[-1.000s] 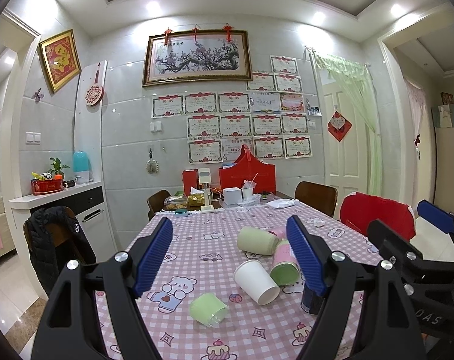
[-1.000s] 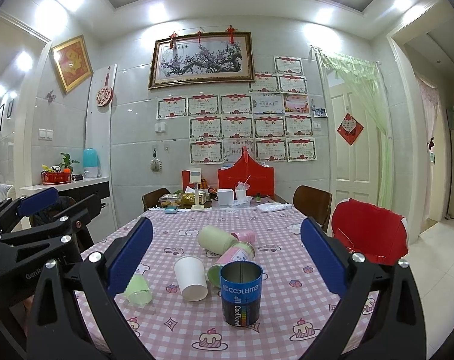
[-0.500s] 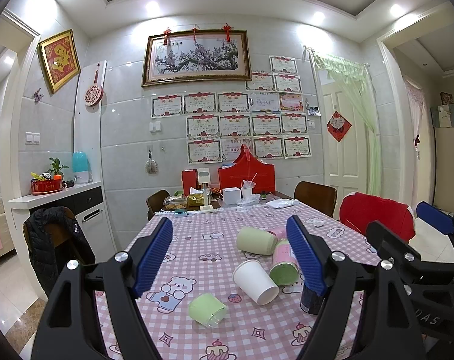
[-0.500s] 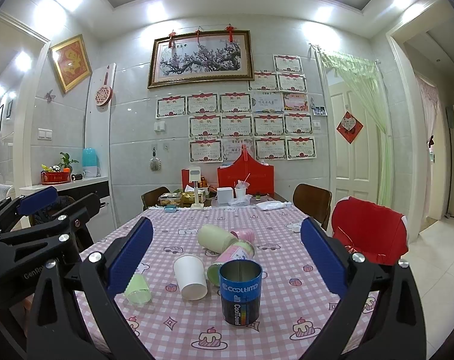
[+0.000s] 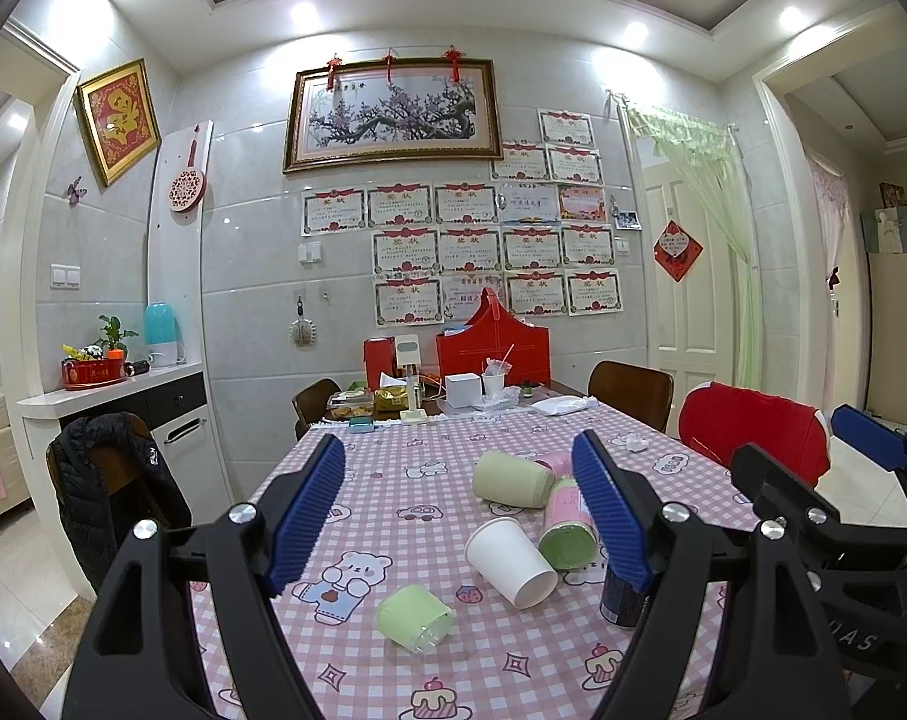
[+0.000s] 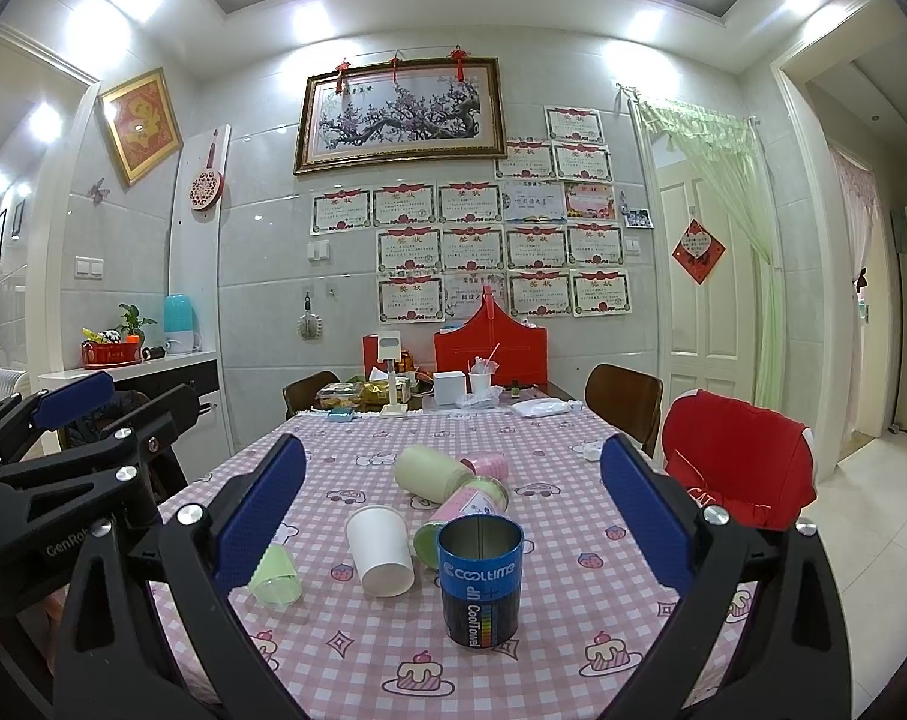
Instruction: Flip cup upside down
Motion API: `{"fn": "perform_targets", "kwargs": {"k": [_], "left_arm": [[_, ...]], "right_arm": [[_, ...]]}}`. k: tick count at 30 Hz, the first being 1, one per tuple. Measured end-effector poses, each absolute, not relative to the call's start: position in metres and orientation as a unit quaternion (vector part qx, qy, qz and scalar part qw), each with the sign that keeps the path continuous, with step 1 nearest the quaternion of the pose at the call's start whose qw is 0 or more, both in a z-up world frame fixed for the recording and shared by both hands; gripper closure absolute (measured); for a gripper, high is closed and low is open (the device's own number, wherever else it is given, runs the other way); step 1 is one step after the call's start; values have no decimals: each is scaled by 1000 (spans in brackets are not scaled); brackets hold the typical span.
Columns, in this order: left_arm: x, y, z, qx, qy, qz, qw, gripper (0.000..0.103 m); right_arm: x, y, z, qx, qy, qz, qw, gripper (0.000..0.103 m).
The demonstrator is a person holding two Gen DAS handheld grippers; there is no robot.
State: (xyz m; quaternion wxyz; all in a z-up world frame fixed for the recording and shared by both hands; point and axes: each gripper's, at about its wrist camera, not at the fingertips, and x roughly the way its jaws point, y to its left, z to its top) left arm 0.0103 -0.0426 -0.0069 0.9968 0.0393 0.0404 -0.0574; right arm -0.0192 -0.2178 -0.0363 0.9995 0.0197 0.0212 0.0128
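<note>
Cups on the counter (image 6: 573,630), both grippers spread wide, holding nothing.
Blue tin (image 6: 479,579) upright between right gripper (image 6: 453,516) fingers; white cup (image 6: 380,549) on its side beside it; left gripper (image 5: 459,510) fingers frame the cups.

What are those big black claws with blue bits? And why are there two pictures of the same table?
Those claws are two grabbing tools, one in each of a person's hands. Each carries a small camera looking out between its two fingers, so you get two pictures: one from the left gripper, one from the right gripper. Both are open and hold nothing.

On the pink checked tablecloth lie several cups tipped on their sides: a white paper cup, a small green cup, a pale green cup and a pink and green cup. One blue and black tin cup stands upright, mouth up, nearest the right gripper. Each camera also catches the other tool at the picture's edge.
</note>
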Motion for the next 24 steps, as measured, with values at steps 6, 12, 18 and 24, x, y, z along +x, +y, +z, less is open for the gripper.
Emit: {"fn": "perform_targets", "kwargs": {"k": [6,12,18,24], "left_arm": [[10,-43,-7,39,41,-58,997,26],[11,-43,-7,40,41,-57,997,26],[10,-43,-6,40,42,-58,997,26],[12,-43,-10,40,42,-57,997,26]], "right_arm": [[-19,-218,-36,20,21,13,1000,8],[-17,-219,-38,20,23,13,999,8],[-18,-219,-44,23,26,13,999,8],[-18,-220,-45,23,26,13,999,8]]}}
